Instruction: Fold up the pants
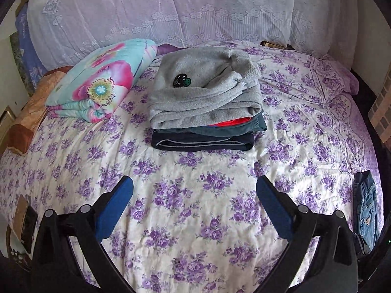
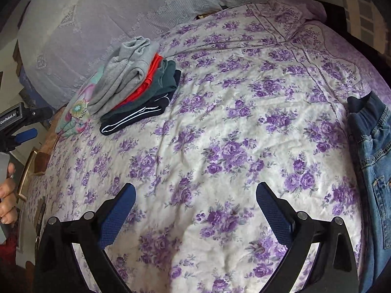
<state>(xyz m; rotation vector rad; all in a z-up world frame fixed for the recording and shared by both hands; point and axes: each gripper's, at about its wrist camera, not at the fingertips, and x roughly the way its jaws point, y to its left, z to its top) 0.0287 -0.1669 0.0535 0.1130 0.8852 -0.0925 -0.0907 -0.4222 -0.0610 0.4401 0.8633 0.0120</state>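
So you're sitting pretty far into this one, judging by the pile. There's a stack of folded clothes (image 1: 205, 102) near the head of the bed (image 1: 195, 195): grey sweatpants (image 1: 202, 90) on top, something red-orange (image 1: 229, 122) and teal under that, and dark navy track pants (image 2: 136, 112) with a white stripe at the bottom. All of that is looking done and tidy enough.

What's left, as far as I can tell, is the blue jeans (image 2: 374, 171) lying at the right edge of the bed, well apart from the stack. They're looking unfolded, dark elastic waistband toward the pillows, and part of them is running out of view, so I can't say how they're lying overall.

You're holding both tools empty right now. The left hand-held gripper (image 1: 194, 190) is hovering over bare bedspread with its jaws spread wide, nothing between them. The right hand-held gripper (image 2: 195, 193) is the same, released and over the floral cover, with the jeans off to its right.

Next you're probably reaching for those jeans.
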